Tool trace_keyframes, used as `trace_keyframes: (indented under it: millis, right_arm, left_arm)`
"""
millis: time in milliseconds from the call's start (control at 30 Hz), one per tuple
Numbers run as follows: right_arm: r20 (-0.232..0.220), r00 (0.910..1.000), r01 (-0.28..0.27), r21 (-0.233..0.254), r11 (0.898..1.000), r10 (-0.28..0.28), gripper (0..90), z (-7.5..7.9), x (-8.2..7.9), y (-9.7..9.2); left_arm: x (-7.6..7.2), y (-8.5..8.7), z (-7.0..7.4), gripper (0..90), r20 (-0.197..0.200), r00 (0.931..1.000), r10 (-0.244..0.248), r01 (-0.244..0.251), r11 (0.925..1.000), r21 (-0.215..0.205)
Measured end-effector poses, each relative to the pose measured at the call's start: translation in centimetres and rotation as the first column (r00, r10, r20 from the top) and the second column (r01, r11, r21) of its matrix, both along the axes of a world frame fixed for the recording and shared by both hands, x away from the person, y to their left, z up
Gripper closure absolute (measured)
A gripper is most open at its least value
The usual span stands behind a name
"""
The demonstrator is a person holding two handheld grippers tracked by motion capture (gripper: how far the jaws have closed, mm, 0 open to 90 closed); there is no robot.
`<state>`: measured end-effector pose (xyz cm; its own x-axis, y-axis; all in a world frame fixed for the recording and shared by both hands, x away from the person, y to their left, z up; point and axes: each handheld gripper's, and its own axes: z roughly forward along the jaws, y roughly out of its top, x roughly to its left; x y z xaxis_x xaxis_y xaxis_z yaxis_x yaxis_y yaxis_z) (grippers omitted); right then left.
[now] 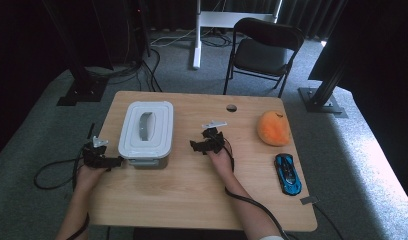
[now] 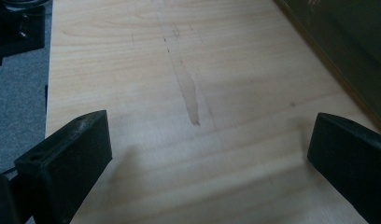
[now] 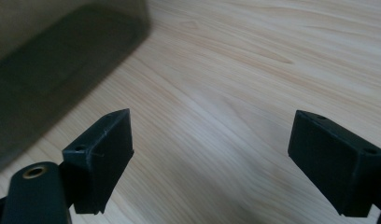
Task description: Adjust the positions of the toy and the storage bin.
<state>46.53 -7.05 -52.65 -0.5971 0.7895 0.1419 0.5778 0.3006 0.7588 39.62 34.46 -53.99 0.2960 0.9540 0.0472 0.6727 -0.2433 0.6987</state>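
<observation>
**Desk:** What's in front of you at this moment?

**Me:** A white rectangular plastic storage box with a grey handle set into its lid (image 1: 145,129), lid on, flanked by my two tongs. My left gripper (image 1: 111,162) sits at the box's near left corner, just beside the latch side, its jaws spread wide with nothing between them; in the left gripper view (image 2: 202,154) bare light wooden tabletop (image 2: 132,56) lies between the jaws and the box's dark wall runs off to the far right. My right gripper (image 1: 199,146) hovers near the box's right side, apart from it, jaws equally wide and empty; in the right gripper view (image 3: 207,154) the box wall (image 3: 48,79) looms blurred to the left of the jaws.

**Desk:** So how do you handle the box well?

**Me:** My reading: the box is the job, likely its lid. I'd bring both tongs in square to the opposite sides, low on the latches, and close evenly so the box doesn't skid or twist.

**Desk:** Anything in the way?

**Me:** No. A round orange plush toy (image 1: 273,128) and a blue toy sports car (image 1: 288,173) lie well off beyond my right gripper.
</observation>
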Motion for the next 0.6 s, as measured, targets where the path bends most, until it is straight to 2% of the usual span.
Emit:
trace_keyframes:
  millis: [67, 133, 367, 567, 600]
  right_arm:
    - [0.006, 1.0000, 0.004, -0.014, 1.000, -0.004, 13.4, -0.1, 0.2, 0.6]
    - [0.005, 1.0000, -0.007, -0.004, 1.000, 0.007, 13.4, -0.1, 0.4, 1.1]
    - [-0.009, 0.9998, -0.016, -0.014, 1.000, 0.016, 13.5, 0.2, 1.4, 2.9]
    - [-0.009, 0.9998, -0.015, -0.010, 1.000, 0.015, 13.5, 0.1, 1.7, 4.1]
    - [-0.008, 0.9999, -0.010, -0.026, 1.000, 0.010, 13.5, 0.1, 1.8, 4.7]
  left_arm:
    - [0.4, 0.0, 0.1, 0.2, -0.003, 1.0000, 0.002, -0.002, 1.0000, 0.004]
    - [0.8, 0.1, 0.3, 0.3, -0.004, 1.0000, 0.002, -0.002, 1.0000, -0.002]
    - [2.0, 0.4, 0.8, 0.2, -0.003, 0.9997, 0.023, -0.023, 0.9997, -0.002]
    - [3.0, 0.0, 1.4, 0.3, 0.007, 0.9999, 0.008, -0.008, 1.0000, -0.003]
    - [3.2, 0.0, 1.5, 0.2, 0.002, 1.0000, 0.000, 0.000, 1.0000, -0.003]
